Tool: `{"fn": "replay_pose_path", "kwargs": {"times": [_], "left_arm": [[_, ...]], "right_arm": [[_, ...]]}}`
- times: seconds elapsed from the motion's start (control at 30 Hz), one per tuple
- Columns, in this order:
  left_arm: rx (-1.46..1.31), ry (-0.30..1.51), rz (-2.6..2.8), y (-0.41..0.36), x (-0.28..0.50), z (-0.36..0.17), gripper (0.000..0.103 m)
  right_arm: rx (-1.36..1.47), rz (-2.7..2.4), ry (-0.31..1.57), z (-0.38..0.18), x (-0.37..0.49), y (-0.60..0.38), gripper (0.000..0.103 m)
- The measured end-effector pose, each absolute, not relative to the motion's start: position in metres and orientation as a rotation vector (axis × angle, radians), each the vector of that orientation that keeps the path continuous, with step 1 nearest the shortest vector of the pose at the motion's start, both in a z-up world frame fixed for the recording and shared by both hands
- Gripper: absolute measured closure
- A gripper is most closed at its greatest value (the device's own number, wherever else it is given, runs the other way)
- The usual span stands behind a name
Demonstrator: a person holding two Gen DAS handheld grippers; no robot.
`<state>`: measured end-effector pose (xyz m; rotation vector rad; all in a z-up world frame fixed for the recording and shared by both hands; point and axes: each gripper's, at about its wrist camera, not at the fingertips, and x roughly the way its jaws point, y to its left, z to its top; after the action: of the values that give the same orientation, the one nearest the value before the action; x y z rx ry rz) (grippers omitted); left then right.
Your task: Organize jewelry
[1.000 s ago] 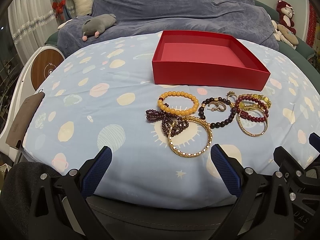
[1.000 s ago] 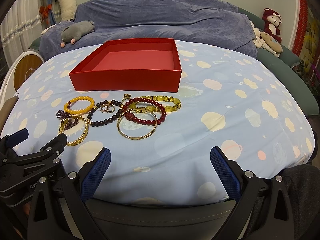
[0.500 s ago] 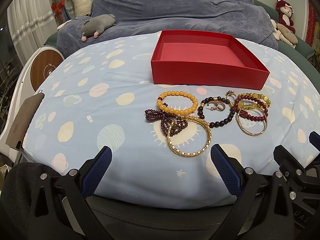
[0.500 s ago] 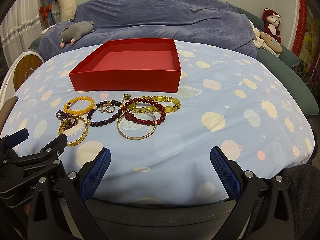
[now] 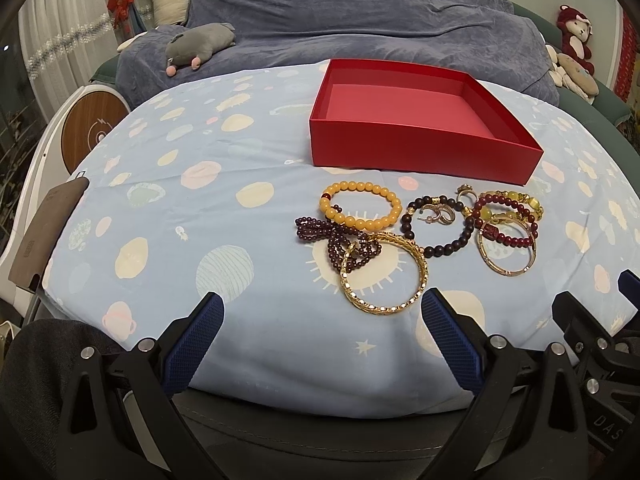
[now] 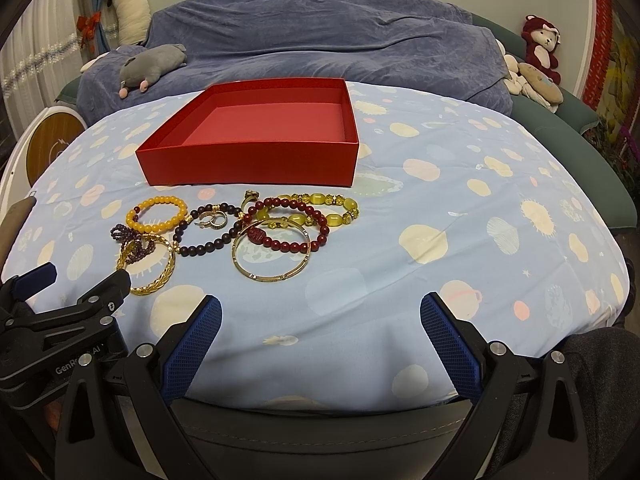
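Observation:
An empty red box stands on a blue spotted cloth. In front of it lie several bracelets: an orange bead one, a gold chain bangle, dark purple beads, a dark bead bracelet, a red bead bracelet, a yellow bead bracelet and a thin gold bangle. My left gripper is open and empty, near the table's front edge, just short of the gold chain bangle. My right gripper is open and empty, right of it.
A grey plush toy lies on the blue-covered sofa behind the table. Stuffed toys sit at the back right. A round white and wood device stands at the left.
Both grippers have stayed nearly still; the left view has shifted very slightly. Nothing on the cloth has moved.

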<state>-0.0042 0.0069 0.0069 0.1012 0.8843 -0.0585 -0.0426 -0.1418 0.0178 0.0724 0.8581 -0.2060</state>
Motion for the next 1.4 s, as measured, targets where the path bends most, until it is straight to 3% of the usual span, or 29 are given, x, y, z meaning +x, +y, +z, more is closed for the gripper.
{"fn": "replay_pose_path", "kwargs": {"times": [0.67, 1.03, 1.17, 1.23, 1.4], "left_arm": [[-0.031, 0.981, -0.101, 0.018, 0.016, -0.002, 0.008], [0.04, 1.03, -0.12, -0.009, 0.03, -0.014, 0.009], [0.076, 1.059, -0.137, -0.015, 0.035, -0.02, 0.026], [0.087, 1.05, -0.145, -0.017, 0.033, -0.02, 0.028], [0.075, 1.028, -0.16, -0.016, 0.03, -0.016, 0.048]], "right_arm": [[0.173, -0.269, 0.875, 0.015, -0.034, -0.168, 0.007], [0.206, -0.297, 0.89, 0.011, -0.032, -0.178, 0.007], [0.205, -0.289, 0.895, 0.009, -0.03, -0.177, 0.007], [0.202, -0.285, 0.896, 0.008, -0.029, -0.176, 0.007], [0.194, -0.275, 0.899, 0.008, -0.029, -0.173, 0.007]]}}
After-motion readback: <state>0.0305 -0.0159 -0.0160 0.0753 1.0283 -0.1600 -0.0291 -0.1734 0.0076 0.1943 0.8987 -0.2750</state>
